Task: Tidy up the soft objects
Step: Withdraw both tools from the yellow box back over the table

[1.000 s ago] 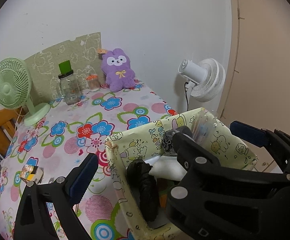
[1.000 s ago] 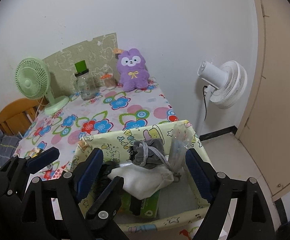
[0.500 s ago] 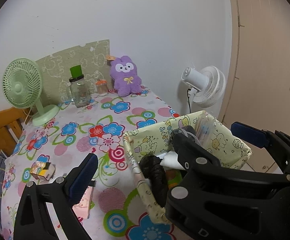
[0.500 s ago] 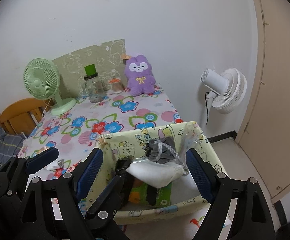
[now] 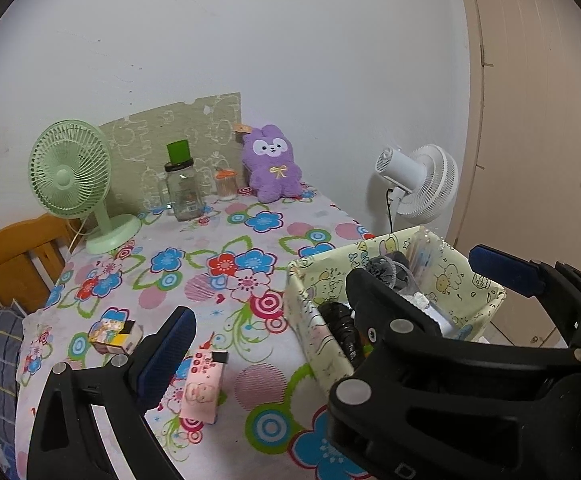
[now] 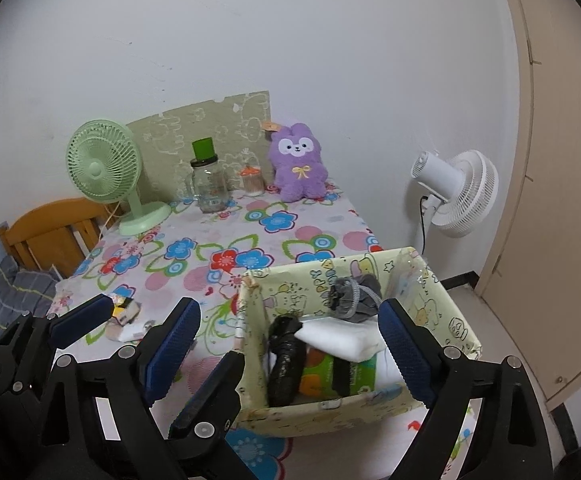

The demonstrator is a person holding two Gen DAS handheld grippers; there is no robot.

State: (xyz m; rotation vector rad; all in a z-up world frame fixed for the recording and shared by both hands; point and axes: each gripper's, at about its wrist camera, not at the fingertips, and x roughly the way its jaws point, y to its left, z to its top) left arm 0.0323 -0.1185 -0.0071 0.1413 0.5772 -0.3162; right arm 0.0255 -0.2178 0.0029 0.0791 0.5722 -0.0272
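A pale yellow cartoon-print basket (image 5: 330, 276) (image 6: 330, 412) stands on the near right corner of the flowered table (image 5: 218, 240). It holds a grey drawstring pouch (image 6: 354, 296), a white cloth (image 6: 342, 340), a black roll (image 6: 284, 364) and a green pack (image 6: 322, 380). A purple plush bunny (image 5: 272, 168) (image 6: 298, 168) sits against the far wall. My left gripper (image 5: 336, 312) is open wide, short of the basket. My right gripper (image 6: 286, 348) has its jaws opening; the basket shows between its pads, which do not press on it. The two grippers' fingers interleave.
A pink packet (image 5: 204, 390) and a small colourful box (image 5: 112, 336) lie on the near left of the table. At the back stand a green fan (image 5: 70, 176), a glass jar (image 5: 182, 188) and a small orange-lidded jar (image 5: 225, 184). A white fan (image 5: 418, 184), a door and a wooden chair (image 5: 14, 256) flank the table.
Both grippers have drawn back from the basket, which looks smaller and farther away. More of the near table with the pink packet and the box has come into view.
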